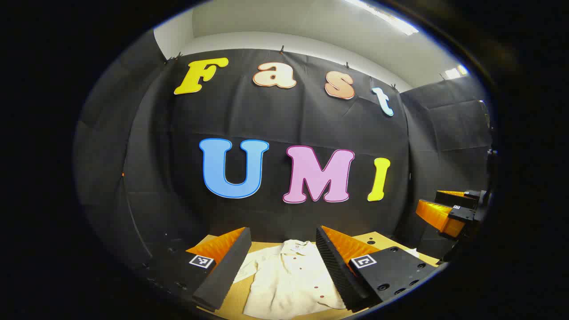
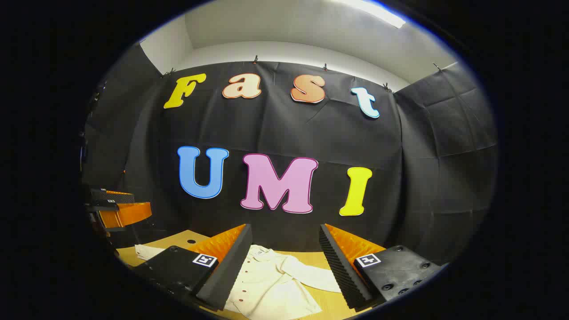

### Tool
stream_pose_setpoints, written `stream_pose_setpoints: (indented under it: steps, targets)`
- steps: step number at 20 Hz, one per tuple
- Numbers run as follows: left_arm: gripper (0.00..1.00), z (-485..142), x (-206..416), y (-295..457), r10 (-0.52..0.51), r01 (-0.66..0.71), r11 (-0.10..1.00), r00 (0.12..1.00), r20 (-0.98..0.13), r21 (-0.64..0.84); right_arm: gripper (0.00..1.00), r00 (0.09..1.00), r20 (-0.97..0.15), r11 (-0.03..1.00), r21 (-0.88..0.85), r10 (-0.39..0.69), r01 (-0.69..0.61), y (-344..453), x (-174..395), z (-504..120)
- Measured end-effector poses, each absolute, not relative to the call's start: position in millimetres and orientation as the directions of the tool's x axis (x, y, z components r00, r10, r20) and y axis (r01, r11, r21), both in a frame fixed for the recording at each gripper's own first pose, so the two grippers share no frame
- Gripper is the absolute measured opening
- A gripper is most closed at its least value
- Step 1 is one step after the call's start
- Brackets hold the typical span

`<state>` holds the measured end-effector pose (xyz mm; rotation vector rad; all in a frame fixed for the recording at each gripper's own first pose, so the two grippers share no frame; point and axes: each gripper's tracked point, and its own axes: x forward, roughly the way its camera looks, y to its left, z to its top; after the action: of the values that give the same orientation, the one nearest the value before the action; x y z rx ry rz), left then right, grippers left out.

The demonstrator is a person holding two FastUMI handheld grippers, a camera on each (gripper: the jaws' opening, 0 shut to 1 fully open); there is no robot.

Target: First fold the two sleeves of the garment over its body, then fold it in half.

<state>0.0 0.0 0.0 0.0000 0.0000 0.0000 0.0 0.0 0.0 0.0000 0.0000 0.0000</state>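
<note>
My left gripper (image 1: 282,260) hangs above the worktop (image 1: 235,298) with its jaws spread wide, holding nothing and touching nothing. Between and below the jaws lies the garment (image 1: 291,282) — a pale buttoned shirt, laid flat, collar at the far end. Off past my right jaw, my right gripper (image 1: 449,211) is raised in the air. In the right gripper view, that gripper (image 2: 284,260) also has its jaws wide apart and empty; the shirt (image 2: 271,286) lies beneath them, one sleeve (image 2: 311,275) reaching toward the right jaw — not folded over.
</note>
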Motion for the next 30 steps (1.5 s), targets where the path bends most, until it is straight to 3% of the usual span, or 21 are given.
stream_pose_setpoints:
  steps: [23,27,30]
  targets:
    - [0.96,-8,10,-5,0.04,-0.04,0.999,0.999,-0.026,0.014,0.97,0.999,-0.038,0.999,0.014,0.032,-0.032,-9,26,-25]
    - [0.96,-12,12,-9,0.046,-0.045,0.999,0.998,-0.034,0.011,0.97,0.995,-0.102,0.999,-0.027,0.021,-0.024,-22,38,-49]
    - [0.96,-18,16,-14,0.048,-0.047,0.999,0.997,-0.057,0.005,0.97,0.988,-0.14,0.996,0.067,0.068,-0.059,-25,49,-65]
